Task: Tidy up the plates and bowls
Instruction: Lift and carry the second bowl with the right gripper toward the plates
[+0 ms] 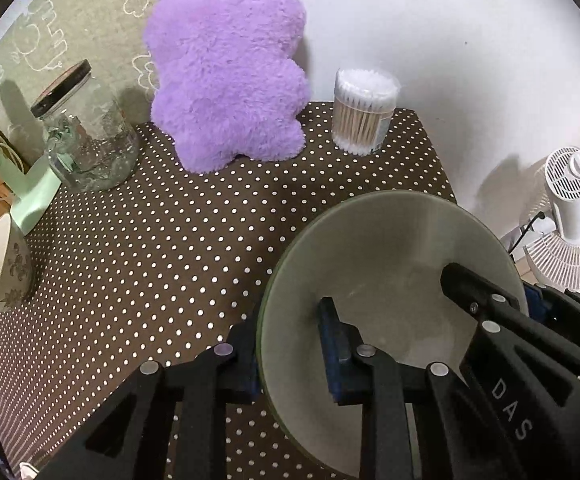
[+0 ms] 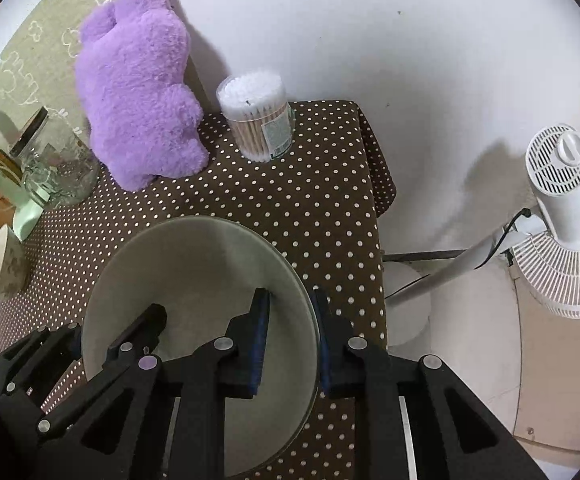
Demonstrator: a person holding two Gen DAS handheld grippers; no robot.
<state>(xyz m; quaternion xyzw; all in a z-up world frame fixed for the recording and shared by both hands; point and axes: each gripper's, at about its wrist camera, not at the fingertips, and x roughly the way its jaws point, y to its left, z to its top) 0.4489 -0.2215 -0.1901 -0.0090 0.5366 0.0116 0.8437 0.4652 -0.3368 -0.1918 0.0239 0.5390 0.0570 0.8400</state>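
Your left hand-held gripper (image 1: 288, 350) straddles the near-left rim of the pale green bowl (image 1: 390, 264), one finger outside the wall and one inside; the blue pads sit on either side with the rim between them, though you cannot tell from here whether they press on it. Your right hand-held gripper (image 2: 292, 320) stands the same way at the bowl's right rim, its fingers a little apart with the wall passing between them, the grip itself unclear.

In the left wrist view the bowl lies at about 5 o'clock, over the near-right part of the polka-dot surface (image 1: 170, 248). A purple plush toy (image 1: 230, 80) leans at 12 o'clock against the wall, with a tub of cotton swabs (image 1: 364, 112) just to its right at 1 o'clock. A glass jar with a black lid (image 1: 86, 140) stands at 10 o'clock, and a floral cup (image 1: 4, 266) lies tipped on its side at 9 o'clock at the surface's left edge. A white fan (image 1: 574, 216) stands off the surface at 3 o'clock.
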